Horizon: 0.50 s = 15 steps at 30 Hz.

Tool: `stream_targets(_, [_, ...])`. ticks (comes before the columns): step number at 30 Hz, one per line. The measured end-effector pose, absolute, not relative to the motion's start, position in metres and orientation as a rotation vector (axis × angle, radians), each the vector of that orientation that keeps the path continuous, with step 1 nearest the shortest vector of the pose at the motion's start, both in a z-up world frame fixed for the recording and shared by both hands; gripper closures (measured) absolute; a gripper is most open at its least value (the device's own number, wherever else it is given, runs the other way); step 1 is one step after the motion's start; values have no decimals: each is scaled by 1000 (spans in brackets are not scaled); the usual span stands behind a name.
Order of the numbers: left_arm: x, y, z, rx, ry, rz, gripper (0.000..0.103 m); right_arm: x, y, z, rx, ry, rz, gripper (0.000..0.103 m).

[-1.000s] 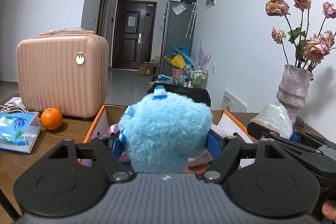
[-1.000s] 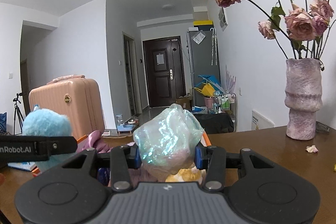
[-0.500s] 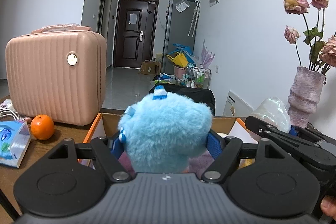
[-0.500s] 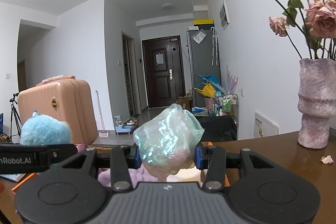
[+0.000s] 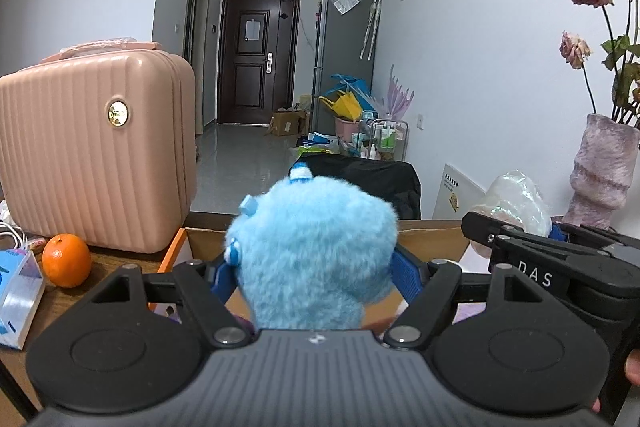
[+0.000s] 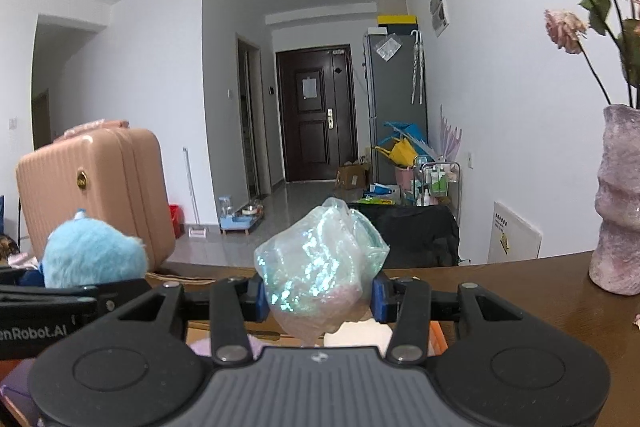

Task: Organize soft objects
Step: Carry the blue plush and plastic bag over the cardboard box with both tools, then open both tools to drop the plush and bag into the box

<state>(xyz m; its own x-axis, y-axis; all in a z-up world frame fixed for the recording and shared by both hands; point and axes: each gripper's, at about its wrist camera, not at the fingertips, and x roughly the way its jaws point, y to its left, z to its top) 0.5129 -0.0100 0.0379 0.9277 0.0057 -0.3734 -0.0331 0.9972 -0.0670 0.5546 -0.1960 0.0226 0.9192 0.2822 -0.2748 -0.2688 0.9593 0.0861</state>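
Both grippers raised since earlier | left gripper (image 5: 314, 273) clamps blue plush (image 5: 316, 255) | right gripper (image 6: 318, 297) clamps iridescent pouch (image 6: 320, 267)

Fluffy blue plush toy (image 5: 316, 255), glossy iridescent film bag (image 6: 320, 263), ribbed matt pink suitcase (image 5: 96, 151), wooden table (image 6: 520, 283).

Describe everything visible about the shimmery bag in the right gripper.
The iridescent bag is a crumpled, translucent film pouch shimmering green-blue, with something pale pink inside. It is held upright and off the table, pinched at its sides between the right gripper's blue pads. The left wrist view shows it beside the blue plush toy.
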Motion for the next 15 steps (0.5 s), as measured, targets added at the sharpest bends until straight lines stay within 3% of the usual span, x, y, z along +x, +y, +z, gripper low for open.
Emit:
stream_targets(7, [523, -5, 31, -62, 414, 37, 27, 563, -193, 22, 37, 316, 282, 49])
stream_targets(15, [519, 0, 33, -68, 411, 55, 16, 563, -200, 25, 79, 327, 286, 18])
